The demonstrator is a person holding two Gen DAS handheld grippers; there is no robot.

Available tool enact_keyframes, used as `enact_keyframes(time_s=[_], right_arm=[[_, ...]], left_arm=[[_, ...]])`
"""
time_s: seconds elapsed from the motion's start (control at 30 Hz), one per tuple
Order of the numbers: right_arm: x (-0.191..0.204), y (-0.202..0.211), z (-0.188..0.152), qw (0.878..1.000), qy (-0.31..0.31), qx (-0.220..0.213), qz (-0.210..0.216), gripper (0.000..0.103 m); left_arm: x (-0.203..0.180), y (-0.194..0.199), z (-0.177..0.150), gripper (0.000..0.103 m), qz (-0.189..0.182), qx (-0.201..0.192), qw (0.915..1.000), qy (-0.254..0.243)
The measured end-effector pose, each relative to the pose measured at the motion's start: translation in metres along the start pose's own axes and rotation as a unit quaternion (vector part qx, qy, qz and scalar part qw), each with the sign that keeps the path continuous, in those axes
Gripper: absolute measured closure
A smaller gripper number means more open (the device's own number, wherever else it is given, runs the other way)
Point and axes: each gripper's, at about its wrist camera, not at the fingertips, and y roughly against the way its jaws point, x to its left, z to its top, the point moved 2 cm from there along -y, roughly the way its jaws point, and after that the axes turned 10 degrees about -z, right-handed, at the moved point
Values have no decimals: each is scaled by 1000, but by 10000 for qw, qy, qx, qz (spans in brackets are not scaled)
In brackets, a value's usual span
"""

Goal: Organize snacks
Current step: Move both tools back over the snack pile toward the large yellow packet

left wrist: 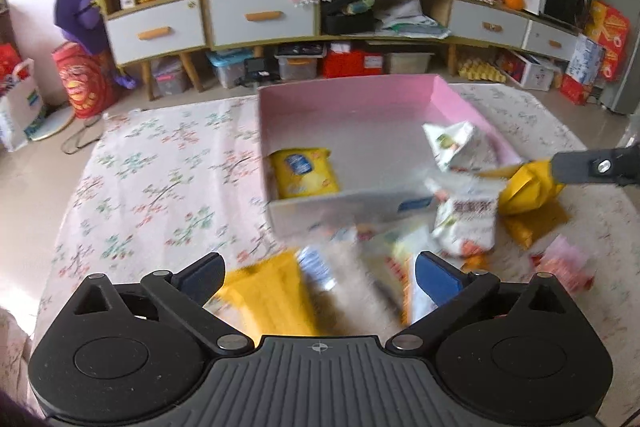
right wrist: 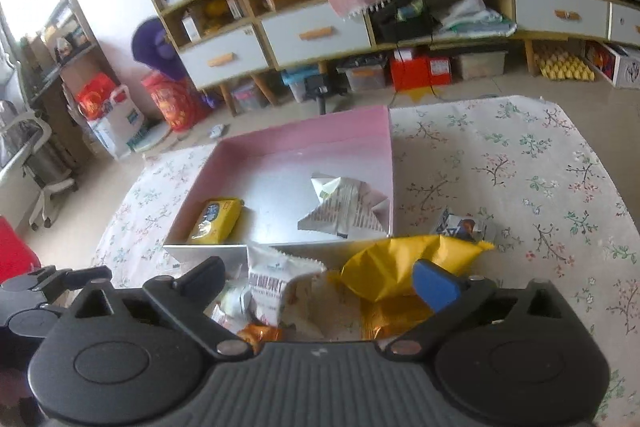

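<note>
A pink box [left wrist: 456, 99] [right wrist: 320, 131] stands on the flowered cloth. Inside lie a yellow packet [left wrist: 304, 173] [right wrist: 216, 221] and a white packet [left wrist: 460, 143] [right wrist: 344, 211]. Loose snack packets are piled in front of the box. My left gripper [left wrist: 320, 275] is open above a blurred yellow packet [left wrist: 268, 299] and pale packets. My right gripper [right wrist: 320, 281] is open, with a yellow bag [right wrist: 404, 267] against its blue right pad [right wrist: 436, 287] and a white snack bag [right wrist: 276, 279] between the fingers. The right gripper's finger shows in the left wrist view [left wrist: 592, 169] at the yellow bag [left wrist: 528, 187].
A small white packet [right wrist: 460, 227] lies right of the box. A pink wrapper [left wrist: 564, 263] lies at the pile's right. A low cabinet with white drawers [left wrist: 260, 15] and storage bins stands beyond the table edge. An office chair [right wrist: 32, 155] is at far left.
</note>
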Motion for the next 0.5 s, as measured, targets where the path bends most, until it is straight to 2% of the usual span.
enact_keyframes(time_s=[0.07,0.3,0.4,0.5], right_arm=[[1,0,-9,10000,62,-73,-21,12],[8,5,-33,9982,346,-447,-217,11],[11,5,-46,9983,393,-399,-185,11],[17,7,-60,9981,541,-251,-171,11]], left_arm=[[3,-1,-12,1,121,26,9999,36],[12,-7,-42,1,178,146,9988,434],[13,-7,-50,1,199,67,9979,614],[14,-7,-54,1,45,54,9960,893]])
